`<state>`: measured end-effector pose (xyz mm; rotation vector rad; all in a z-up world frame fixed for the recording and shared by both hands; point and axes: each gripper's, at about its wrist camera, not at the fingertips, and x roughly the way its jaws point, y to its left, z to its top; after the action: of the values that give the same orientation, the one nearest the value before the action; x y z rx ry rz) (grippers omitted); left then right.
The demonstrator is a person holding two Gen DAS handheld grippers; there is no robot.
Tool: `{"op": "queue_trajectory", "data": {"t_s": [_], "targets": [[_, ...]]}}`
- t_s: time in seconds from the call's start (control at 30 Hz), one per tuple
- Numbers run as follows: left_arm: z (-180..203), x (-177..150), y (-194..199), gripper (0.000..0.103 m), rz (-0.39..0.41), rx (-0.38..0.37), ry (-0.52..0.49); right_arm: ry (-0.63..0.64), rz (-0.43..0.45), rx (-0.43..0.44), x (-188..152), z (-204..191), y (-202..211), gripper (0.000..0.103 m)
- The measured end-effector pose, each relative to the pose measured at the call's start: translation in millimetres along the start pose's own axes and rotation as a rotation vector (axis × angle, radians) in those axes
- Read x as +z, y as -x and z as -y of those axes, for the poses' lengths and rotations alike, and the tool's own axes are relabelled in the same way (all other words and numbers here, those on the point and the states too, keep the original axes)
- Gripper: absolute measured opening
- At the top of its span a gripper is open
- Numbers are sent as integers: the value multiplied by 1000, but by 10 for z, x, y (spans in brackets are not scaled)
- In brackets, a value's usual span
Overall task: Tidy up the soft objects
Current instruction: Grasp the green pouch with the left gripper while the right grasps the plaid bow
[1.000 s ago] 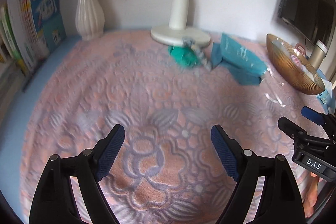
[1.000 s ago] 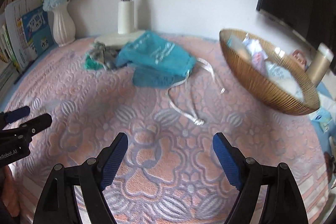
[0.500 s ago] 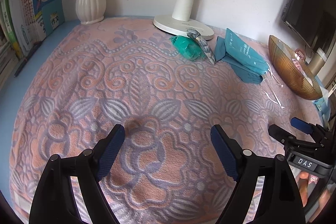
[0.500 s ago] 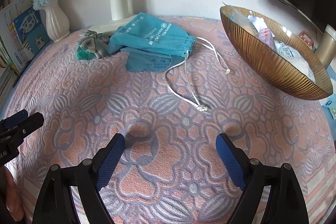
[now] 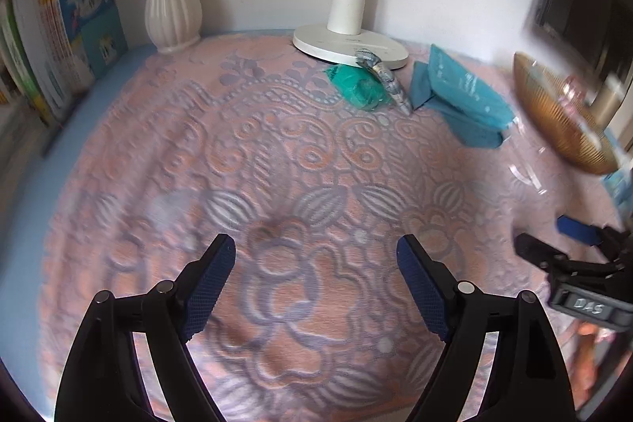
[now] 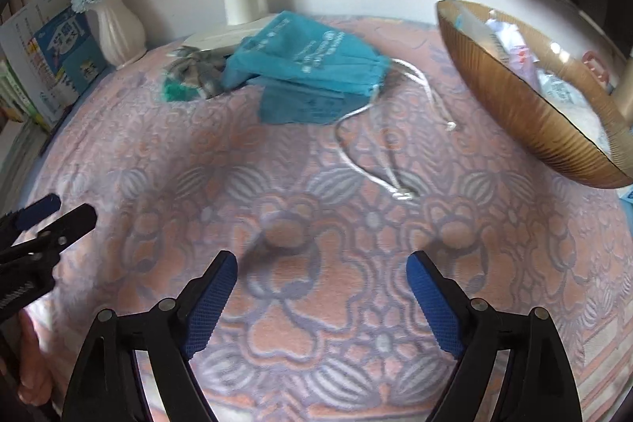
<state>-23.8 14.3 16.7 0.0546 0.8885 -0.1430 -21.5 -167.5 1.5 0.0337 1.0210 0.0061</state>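
Both grippers empty, approach not yet made.

The left gripper [image 5: 316,256] stands spread with nothing between its pads; the right gripper's [image 6: 320,271] jaws are closing slightly, also over bare patterned cloth [image 6: 316,303]. The teal drawstring bags [image 6: 308,66] lie well ahead by the lamp base [image 5: 350,44], beside a green-and-grey bundle [image 5: 364,86], perhaps a scrunchie. Next likely calls for reaching forward to a bag, the gold bowl [image 6: 522,101] nearby.
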Motion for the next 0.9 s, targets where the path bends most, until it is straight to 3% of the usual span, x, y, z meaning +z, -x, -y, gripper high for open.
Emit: {"op": "queue_trajectory", "data": {"t_s": [0.07,0.13,0.2,0.27,0.4,0.5,0.6,0.83,0.9], "targets": [[70,114,147,83,36,53,-91,11,12,43,133,-73,116,82],[86,288,307,83,86,61,-150,29,54,86,336,-172,264,82],[29,493,369,83,111,20,-172,38,79,141,551,-259,328,76],[-78,661,308,82,118,-24,-160,26,76,200,754,-306,285,62],[-224,870,-20,78,87,-113,-153,-29,56,290,1097,-326,9,59],[-243,977,-334,69,52,-172,-157,-65,24,354,1282,-422,-226,57],[-212,1056,-599,67,14,-235,-158,-82,-6,408,1422,-527,-444,57],[4,1149,-895,66,-7,-287,-228,-108,-54,393,1533,-588,-826,57],[49,1169,-937,63,-7,-304,-241,-118,-66,407,1536,-593,-923,52]]}}
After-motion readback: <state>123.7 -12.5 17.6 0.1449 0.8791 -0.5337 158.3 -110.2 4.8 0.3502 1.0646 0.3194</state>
